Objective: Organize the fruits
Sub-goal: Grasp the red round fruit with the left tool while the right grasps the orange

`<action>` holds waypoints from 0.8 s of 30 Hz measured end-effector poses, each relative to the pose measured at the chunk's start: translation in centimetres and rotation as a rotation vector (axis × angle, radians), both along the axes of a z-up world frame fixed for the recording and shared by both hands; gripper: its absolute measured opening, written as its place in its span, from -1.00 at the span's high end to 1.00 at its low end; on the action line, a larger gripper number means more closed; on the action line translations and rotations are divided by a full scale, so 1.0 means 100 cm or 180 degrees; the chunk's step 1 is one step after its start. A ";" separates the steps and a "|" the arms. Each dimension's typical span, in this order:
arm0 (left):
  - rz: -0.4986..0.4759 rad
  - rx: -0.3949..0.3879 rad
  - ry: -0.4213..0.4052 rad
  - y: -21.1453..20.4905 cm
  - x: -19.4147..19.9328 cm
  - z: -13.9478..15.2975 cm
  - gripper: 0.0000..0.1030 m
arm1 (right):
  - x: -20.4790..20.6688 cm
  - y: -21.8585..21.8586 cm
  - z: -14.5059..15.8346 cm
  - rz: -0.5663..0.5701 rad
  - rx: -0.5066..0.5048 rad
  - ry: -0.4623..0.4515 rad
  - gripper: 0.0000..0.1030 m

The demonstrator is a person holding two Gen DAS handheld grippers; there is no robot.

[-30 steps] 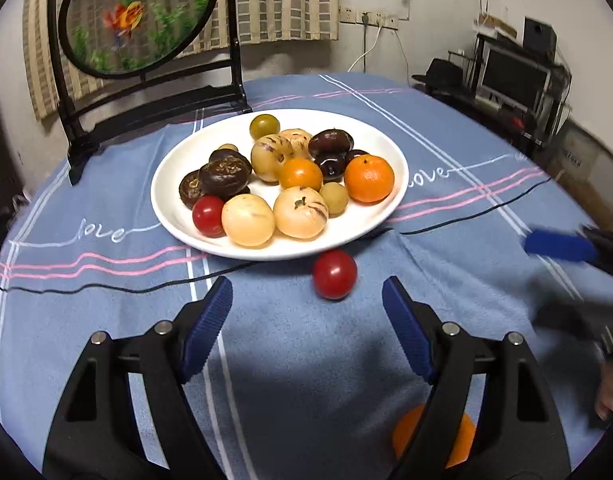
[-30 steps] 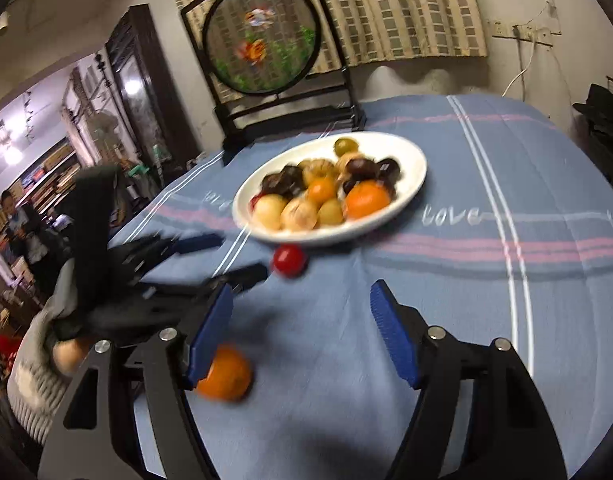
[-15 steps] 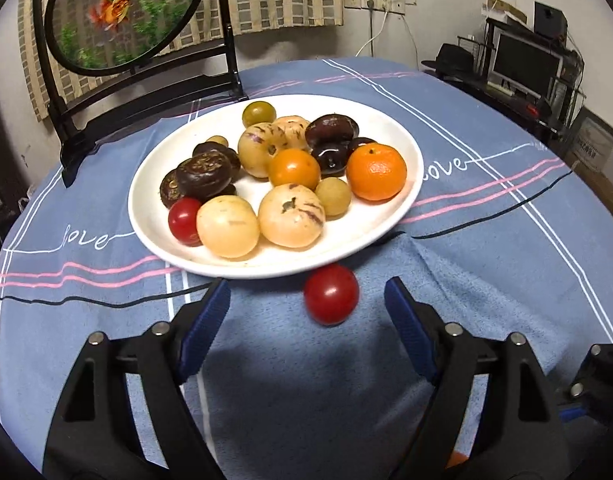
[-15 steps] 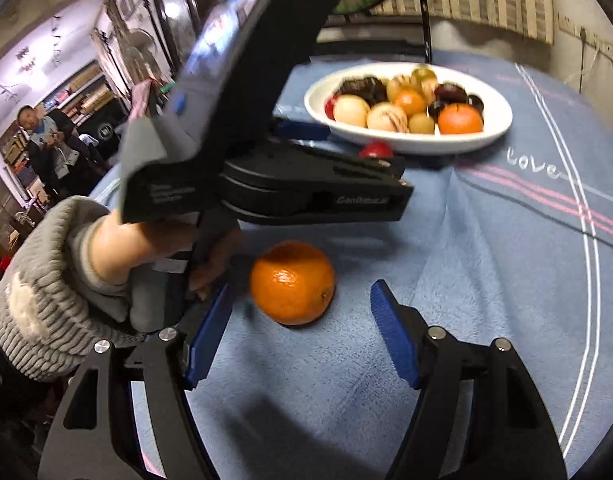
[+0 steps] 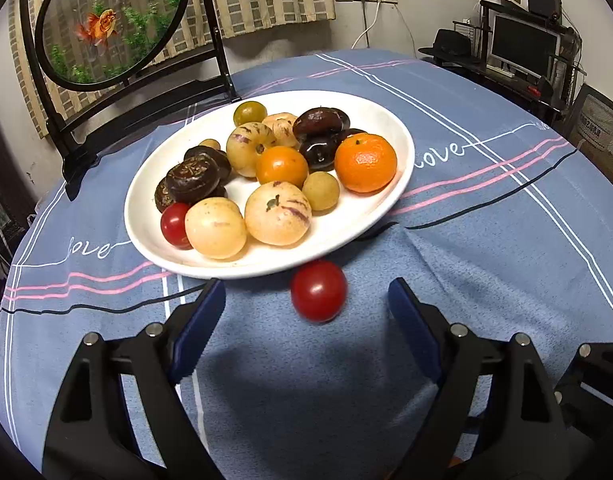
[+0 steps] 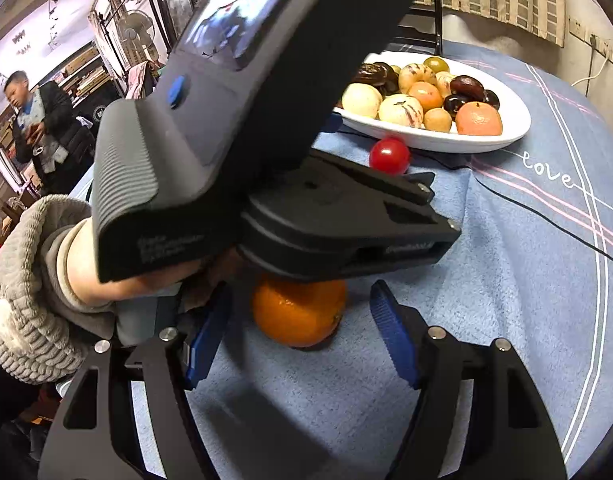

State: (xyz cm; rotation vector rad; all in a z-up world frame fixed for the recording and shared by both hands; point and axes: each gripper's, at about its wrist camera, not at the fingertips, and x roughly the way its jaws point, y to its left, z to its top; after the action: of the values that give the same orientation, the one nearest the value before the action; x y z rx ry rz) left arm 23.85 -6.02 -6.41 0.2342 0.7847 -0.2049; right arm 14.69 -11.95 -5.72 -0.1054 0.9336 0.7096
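Tablecloth (image 5: pixel 486 240), "love" script, tomato (image 5: pixel 318 291) beside plate (image 5: pixel 402 148)

Warm indoor light falls from overhead, bright on the white plate (image 5: pixel 394 136) and throwing a soft dark shadow over the blue tablecloth (image 5: pixel 506 248) between the left gripper's (image 5: pixel 306 312) fingers, with small glints on the red tomato (image 5: pixel 318 290). Both views bend hard at the rim, corners going black. In the right wrist view the left gripper's body (image 6: pixel 266 128) looms close and smeared, the lettering unreadable, while the orange (image 6: pixel 298 314) beneath it sits half in shade.
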 end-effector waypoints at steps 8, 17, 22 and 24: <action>-0.0203 -0.0018 0.0150 -0.008 -0.002 -0.005 0.41 | 0.005 0.005 0.001 0.0093 0.0010 0.0012 0.10; -0.0184 -0.0101 -0.0005 -0.003 -0.013 0.005 0.43 | -0.002 -0.009 0.003 0.0058 0.0057 -0.0013 0.12; -0.0150 -0.0111 -0.0246 0.000 -0.032 0.020 0.44 | -0.013 -0.031 0.004 -0.0078 0.0113 -0.0046 0.11; -0.0140 -0.0134 -0.0325 0.002 -0.038 0.027 0.44 | -0.018 -0.040 0.004 -0.0146 0.0129 -0.0051 0.11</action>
State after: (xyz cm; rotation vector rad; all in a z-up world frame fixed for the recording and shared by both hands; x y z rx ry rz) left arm 20.08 -5.85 -3.67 0.2206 0.6738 -0.2487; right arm 12.85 -15.98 -5.34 -0.0537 0.9031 0.6839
